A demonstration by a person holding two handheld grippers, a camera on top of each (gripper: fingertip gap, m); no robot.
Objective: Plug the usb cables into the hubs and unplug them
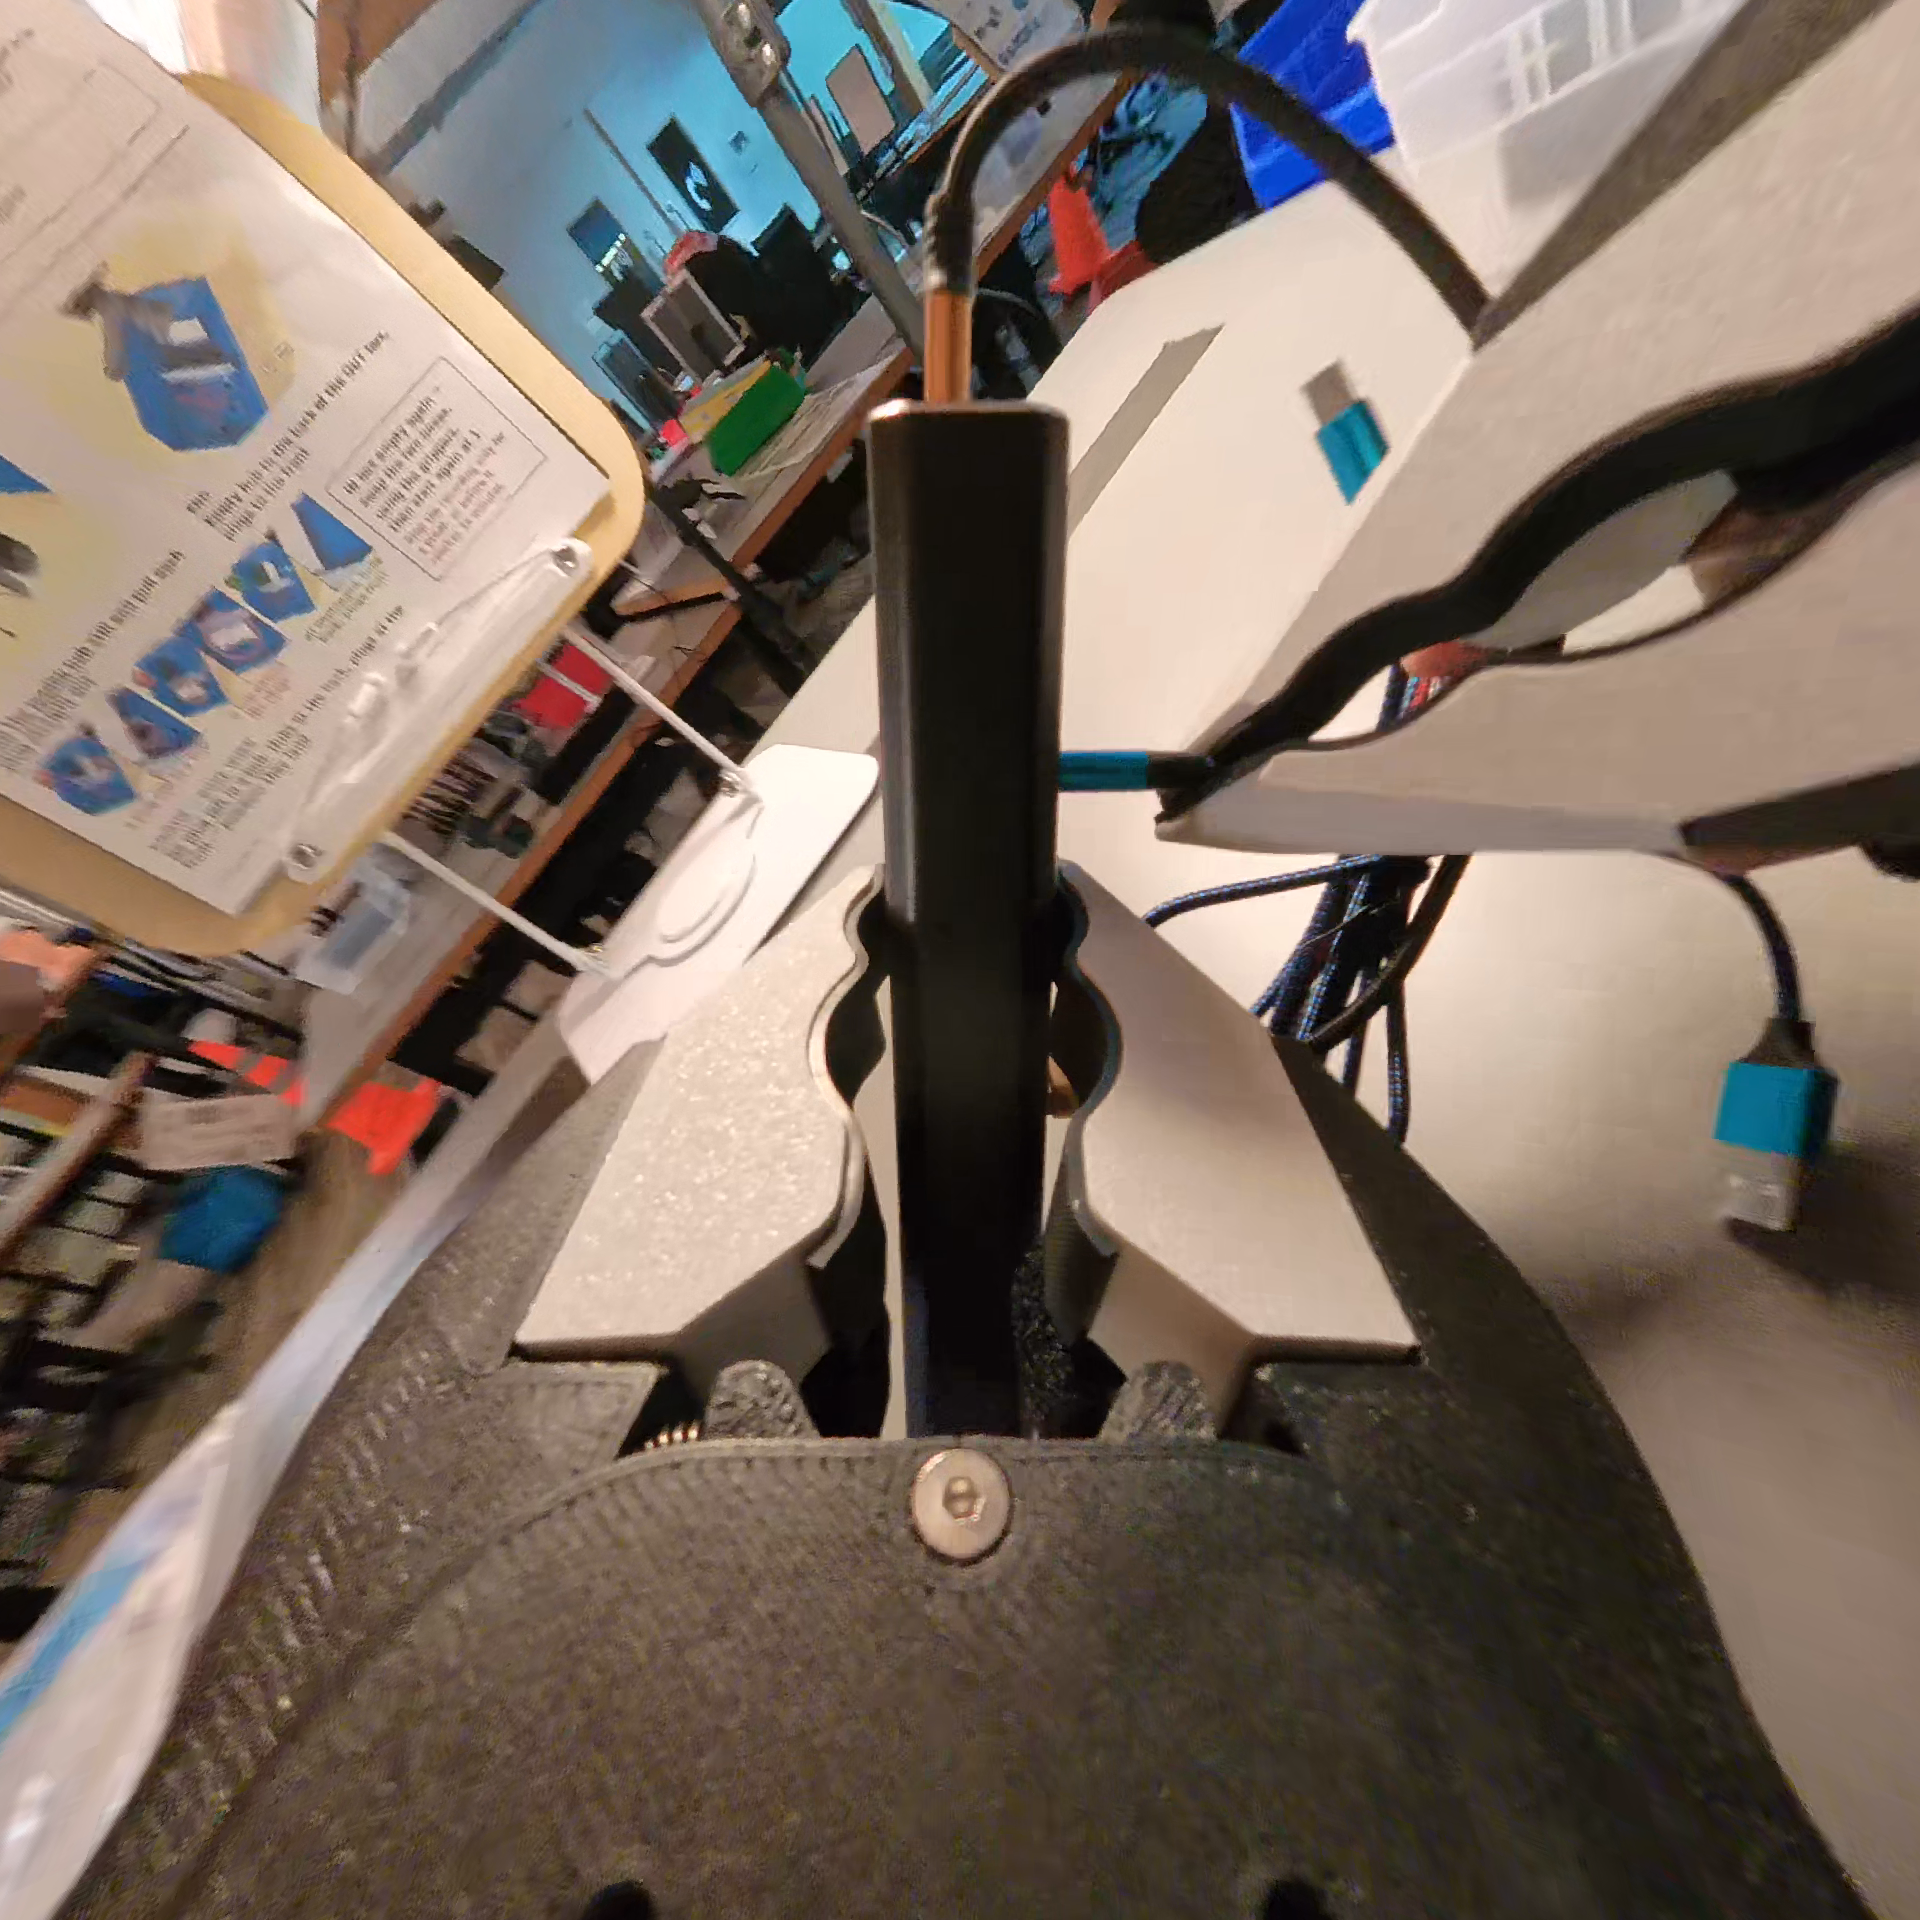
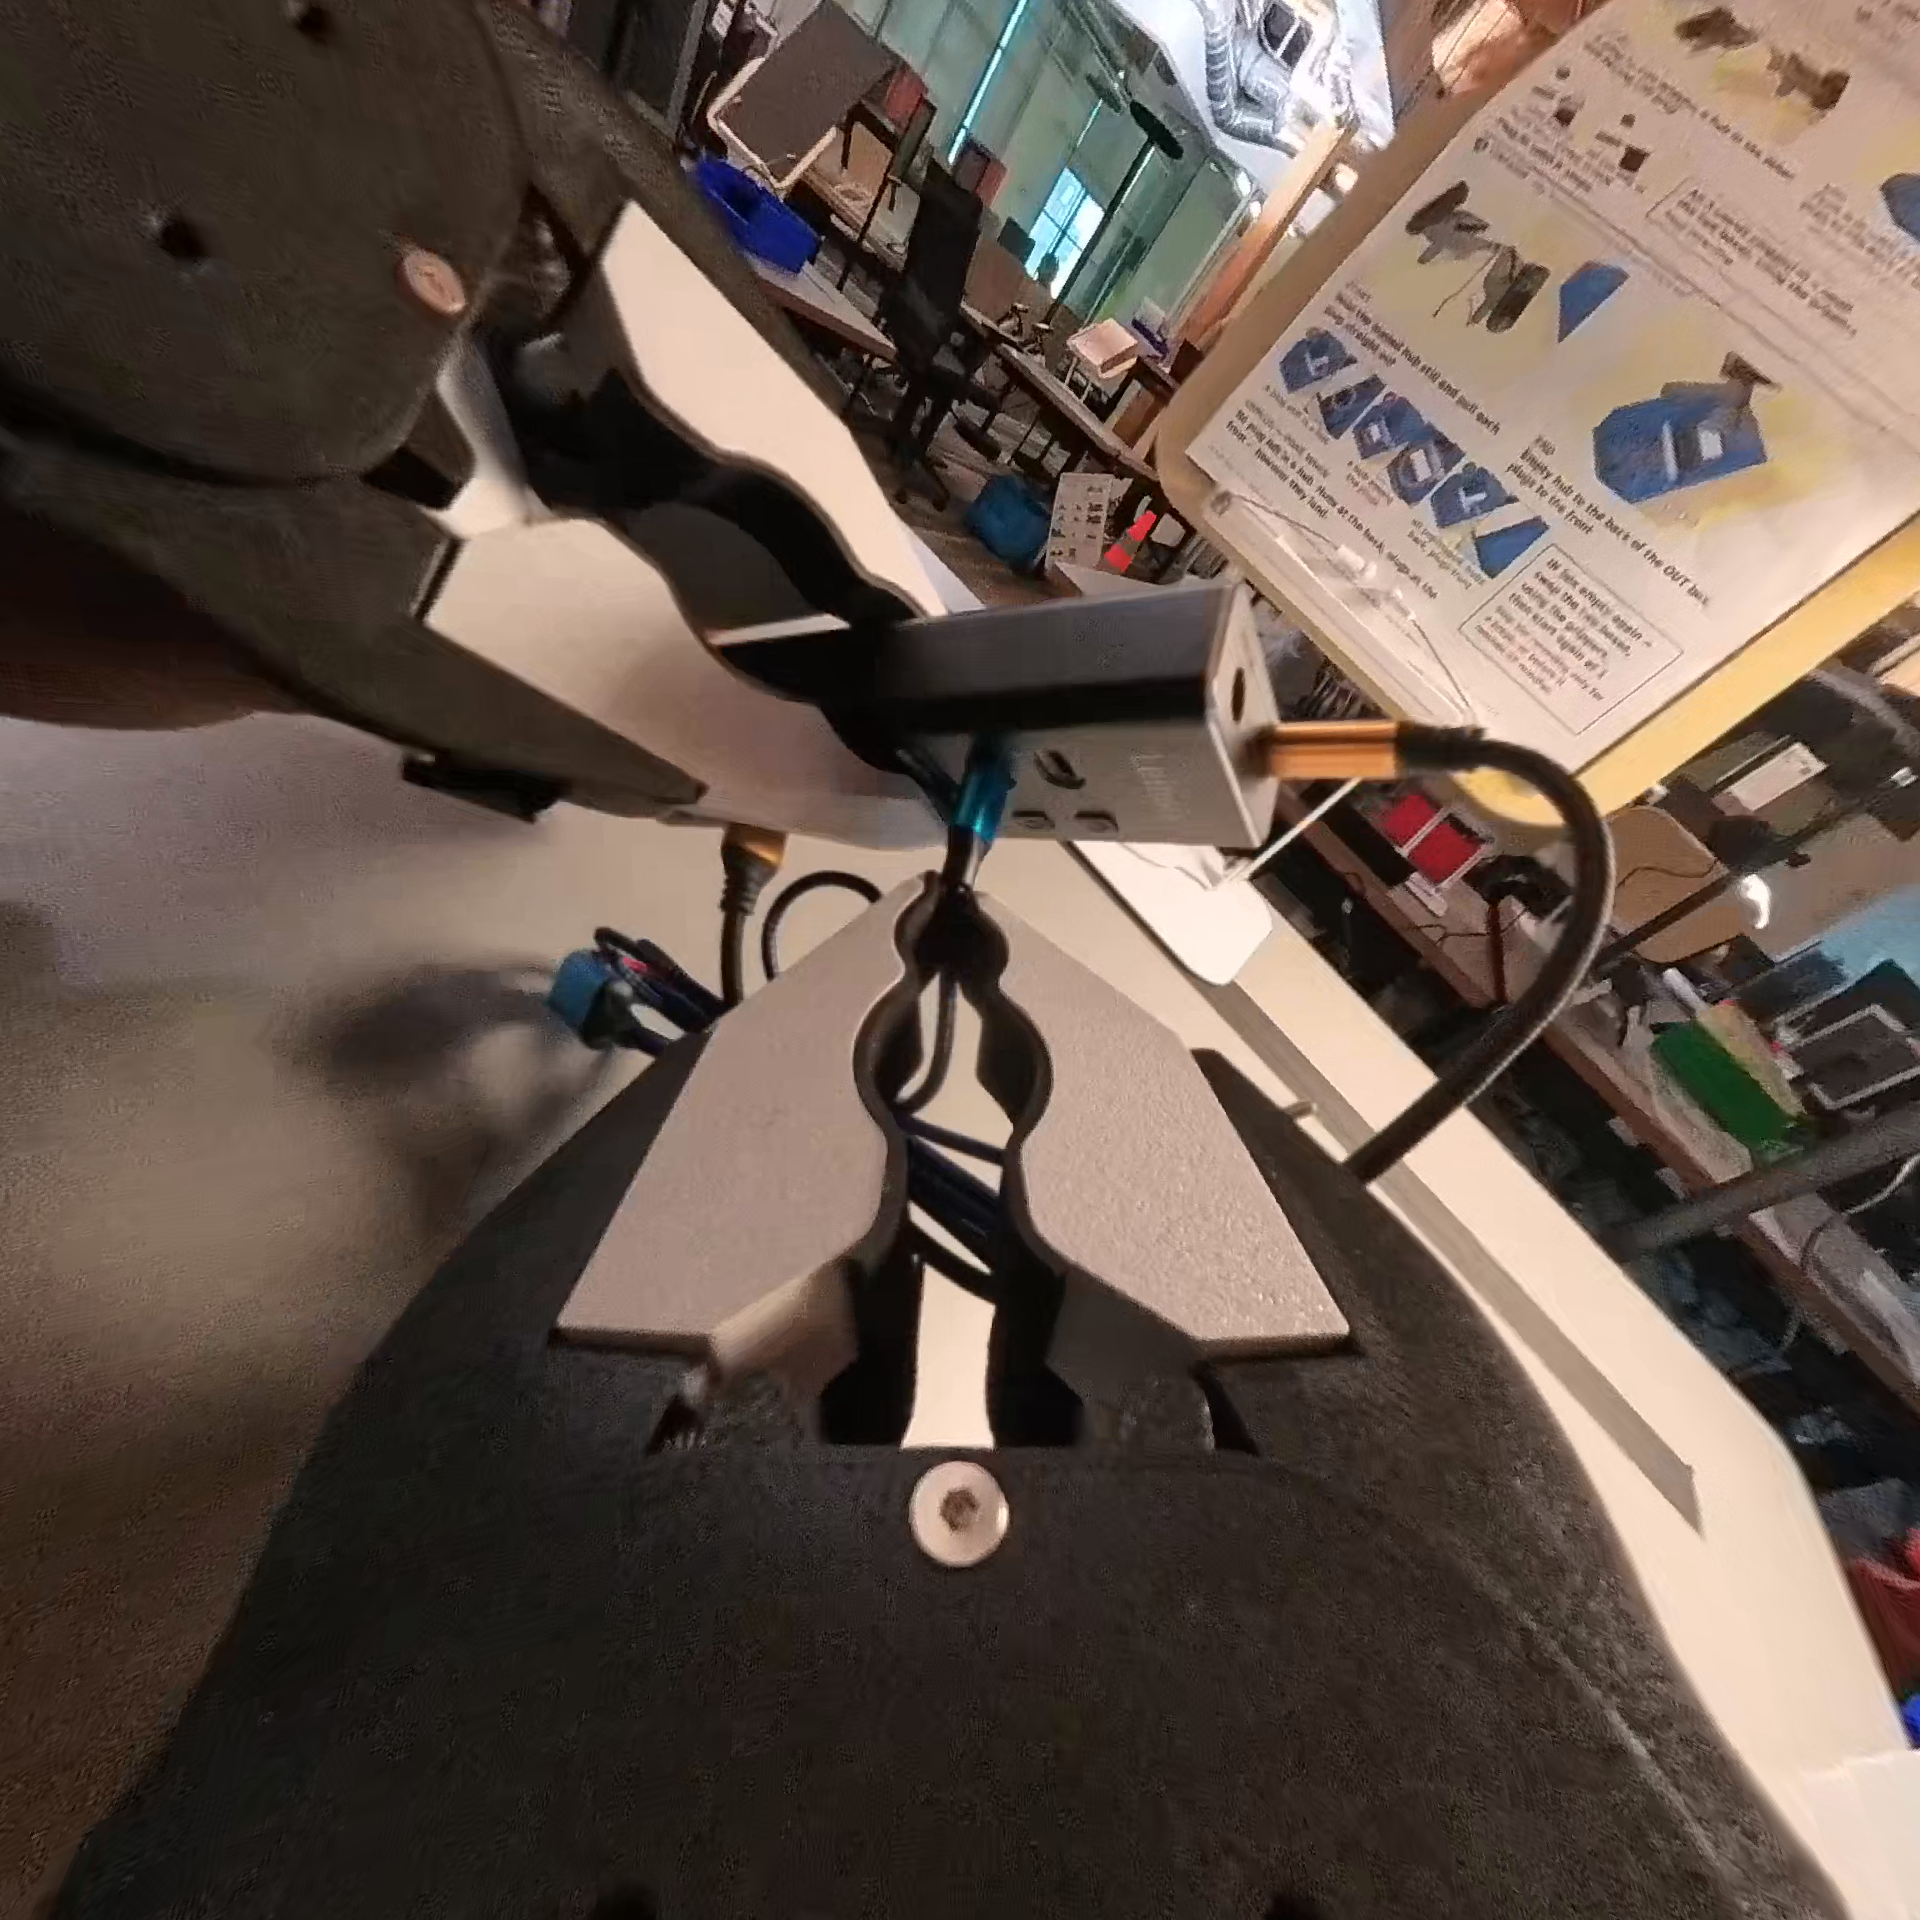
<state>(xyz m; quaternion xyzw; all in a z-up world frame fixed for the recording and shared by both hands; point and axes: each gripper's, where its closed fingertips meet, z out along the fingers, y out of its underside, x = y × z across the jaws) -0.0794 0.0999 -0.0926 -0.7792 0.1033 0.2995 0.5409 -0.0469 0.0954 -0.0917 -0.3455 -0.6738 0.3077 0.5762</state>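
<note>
Left tool [image 1: 966, 935] clamps hub [image 1: 966, 644]; right tool [image 2: 951, 914] pinches cable [image 2: 977, 821]

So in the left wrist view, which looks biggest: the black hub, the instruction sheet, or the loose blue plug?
1. instruction sheet, though it sits close to the camera
2. black hub, clamped in the left gripper
3. loose blue plug, smallest

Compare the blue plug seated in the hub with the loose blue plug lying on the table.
The seated blue plug sits in the hub, its metal tip hidden; the loose blue plug lies on the table with its metal tip bare. The right gripper pinches the seated plug's cable; nothing holds the loose one. Both have bright blue shells.
</note>
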